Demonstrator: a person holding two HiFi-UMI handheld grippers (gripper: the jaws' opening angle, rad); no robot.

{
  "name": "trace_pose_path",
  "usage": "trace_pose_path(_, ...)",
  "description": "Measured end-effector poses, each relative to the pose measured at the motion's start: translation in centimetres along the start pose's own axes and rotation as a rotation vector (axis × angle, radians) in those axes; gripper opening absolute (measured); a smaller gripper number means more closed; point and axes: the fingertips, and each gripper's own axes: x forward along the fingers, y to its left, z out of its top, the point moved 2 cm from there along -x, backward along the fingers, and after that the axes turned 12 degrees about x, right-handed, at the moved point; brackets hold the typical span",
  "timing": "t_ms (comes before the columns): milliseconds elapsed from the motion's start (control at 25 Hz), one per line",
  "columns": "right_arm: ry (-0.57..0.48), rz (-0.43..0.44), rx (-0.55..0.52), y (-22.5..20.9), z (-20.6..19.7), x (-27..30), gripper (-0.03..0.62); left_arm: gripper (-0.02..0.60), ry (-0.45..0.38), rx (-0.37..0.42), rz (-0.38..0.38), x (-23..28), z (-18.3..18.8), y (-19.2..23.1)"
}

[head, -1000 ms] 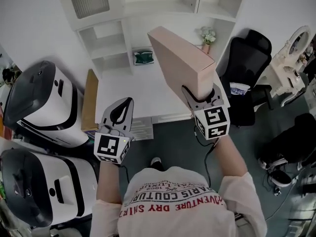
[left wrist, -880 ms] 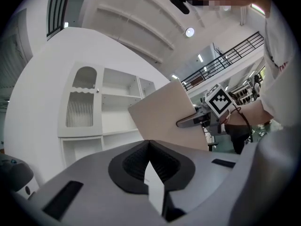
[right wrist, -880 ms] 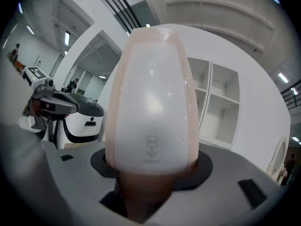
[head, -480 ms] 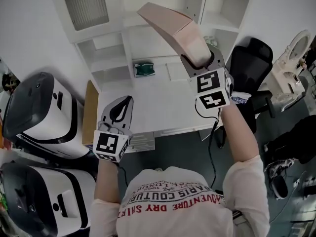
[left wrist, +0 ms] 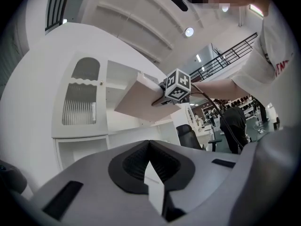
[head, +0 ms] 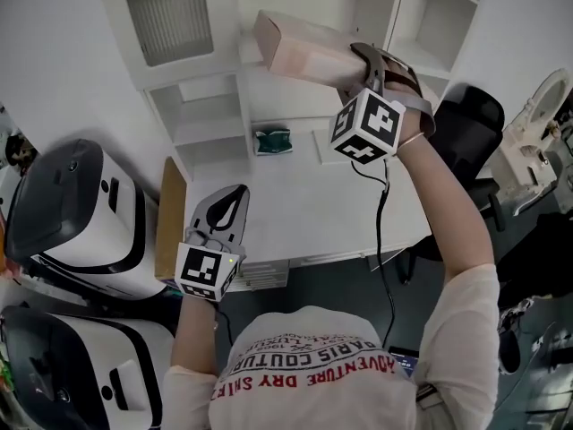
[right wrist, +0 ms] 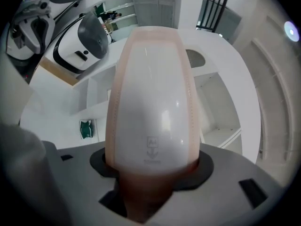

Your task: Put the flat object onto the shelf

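Right tool [head: 372, 63] [right wrist: 153, 175] [left wrist: 162, 96]: clamped on one short end of the flat pink pack [head: 304, 47] [right wrist: 153, 98] [left wrist: 138, 100], jaws spread to its thickness, one on each broad face. Marker cube just behind the grip, arm stretched up and forward. Glossy white face of the pack toward the right gripper view, with a small A4 mark and arrow close to the jaws, pink bands along both long sides.

Pack held in the air, clear of the surface [head: 295, 204], above its rear edge and in front of the upper bays of the white shelf unit [head: 206, 119]. Free end toward the unit, just right of the cabinet door with the ribbed pane [head: 168, 16]; whether that end touches the unit, not possible to tell.

Left tool [head: 233, 195] [left wrist: 149, 146]: jaws together at the tips, nothing between them, low over the front left corner of the surface and pointing at the shelf unit.

On the surface, near its rear edge: small green object [head: 273, 140] [right wrist: 85, 128], well below the pack. Against the left edge: wooden board [head: 167, 218] on its side. Beyond the left edge: two white-and-black machines [head: 72, 204]. Beyond the right edge: black office chair [head: 474, 119].
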Motion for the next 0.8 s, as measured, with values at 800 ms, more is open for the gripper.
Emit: trace_pose_path(800, 0.019, 0.106, -0.303, 5.5, -1.0, 12.5, 0.305, 0.011, 0.065, -0.001, 0.090, 4.8, -2.6, 3.1)
